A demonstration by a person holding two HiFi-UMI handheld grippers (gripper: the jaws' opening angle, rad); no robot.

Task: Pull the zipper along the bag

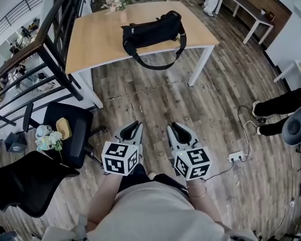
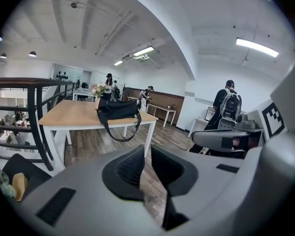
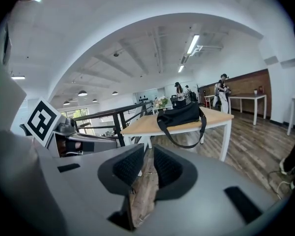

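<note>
A black fabric duffel bag (image 1: 151,30) lies toward the far right corner of the pale wooden desk (image 1: 95,41), its strap drooping over the near edge and its zipper too small to make out. The left tongs (image 1: 132,129) and right tongs (image 1: 179,131), both closed on nothing, are held well short of the desk, so the approach and the whole pull appear undone. A black office chair (image 1: 70,134) stands left, seemingly clear of the way.

Head view looks steeply down; both gripper views face forward, low; all share distant bag (image 1: 151,30), table (image 1: 98,44).
</note>
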